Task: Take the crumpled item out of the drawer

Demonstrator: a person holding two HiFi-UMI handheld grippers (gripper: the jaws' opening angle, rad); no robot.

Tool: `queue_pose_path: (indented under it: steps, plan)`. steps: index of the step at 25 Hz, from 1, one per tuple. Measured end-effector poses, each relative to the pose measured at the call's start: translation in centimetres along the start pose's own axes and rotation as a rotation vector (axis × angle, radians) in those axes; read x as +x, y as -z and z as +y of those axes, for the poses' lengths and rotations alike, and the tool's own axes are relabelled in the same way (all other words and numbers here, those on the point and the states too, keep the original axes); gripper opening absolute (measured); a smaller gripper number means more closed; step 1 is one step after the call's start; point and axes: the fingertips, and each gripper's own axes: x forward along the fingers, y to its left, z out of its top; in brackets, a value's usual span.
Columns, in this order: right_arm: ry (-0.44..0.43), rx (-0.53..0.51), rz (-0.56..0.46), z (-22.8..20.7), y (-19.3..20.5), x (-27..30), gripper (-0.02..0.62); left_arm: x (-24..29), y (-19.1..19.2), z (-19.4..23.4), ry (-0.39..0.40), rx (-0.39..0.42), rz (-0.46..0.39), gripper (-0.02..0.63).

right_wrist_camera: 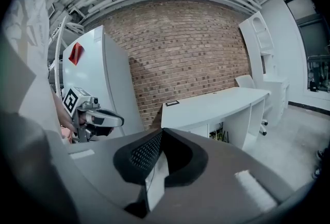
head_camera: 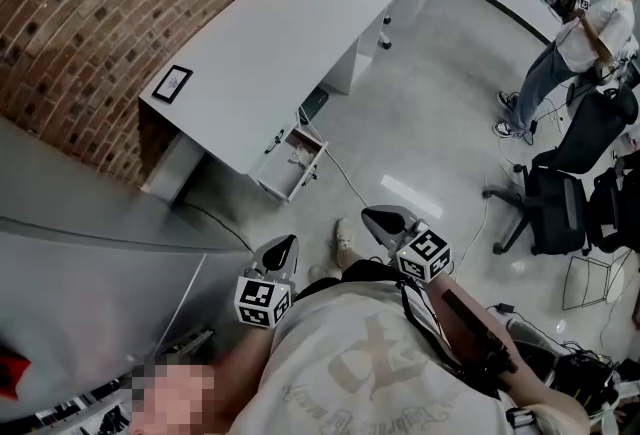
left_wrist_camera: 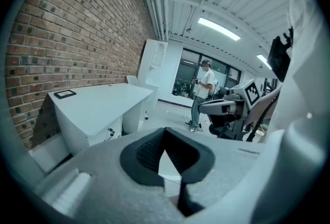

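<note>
A white desk [head_camera: 270, 43] stands against the brick wall, and its low drawer [head_camera: 283, 178] is pulled open over the floor. Inside the drawer lies a pale crumpled item [head_camera: 298, 155]. My left gripper [head_camera: 279, 250] and right gripper [head_camera: 384, 220] are held close to my body, well short of the drawer, both shut with nothing in them. In the left gripper view the left gripper [left_wrist_camera: 165, 132] points toward the desk [left_wrist_camera: 98, 104], jaws together. The right gripper [right_wrist_camera: 160, 133] also shows closed jaws, with the desk [right_wrist_camera: 216, 107] beyond.
A small black picture frame [head_camera: 172, 83] lies on the desk corner. A tall grey cabinet [head_camera: 90, 253] stands to my left. Black office chairs [head_camera: 560, 193] and a standing person [head_camera: 575, 38] are at the right. A cable [head_camera: 345, 178] runs across the floor beside the drawer.
</note>
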Motion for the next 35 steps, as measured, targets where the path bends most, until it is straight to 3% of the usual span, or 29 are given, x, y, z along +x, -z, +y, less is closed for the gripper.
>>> queue_pose_path:
  steps: [18,35]
  plan:
    - [-0.034,0.016,0.017,-1.5,-0.5,4.5,0.008,0.0,-1.2,3.2,-0.043,-0.016,-0.025,0.003]
    - [-0.033,0.061,0.024,-11.5,-2.3,9.9,0.008,9.0,-4.4,6.7,-0.020,-0.016,0.068,0.003]
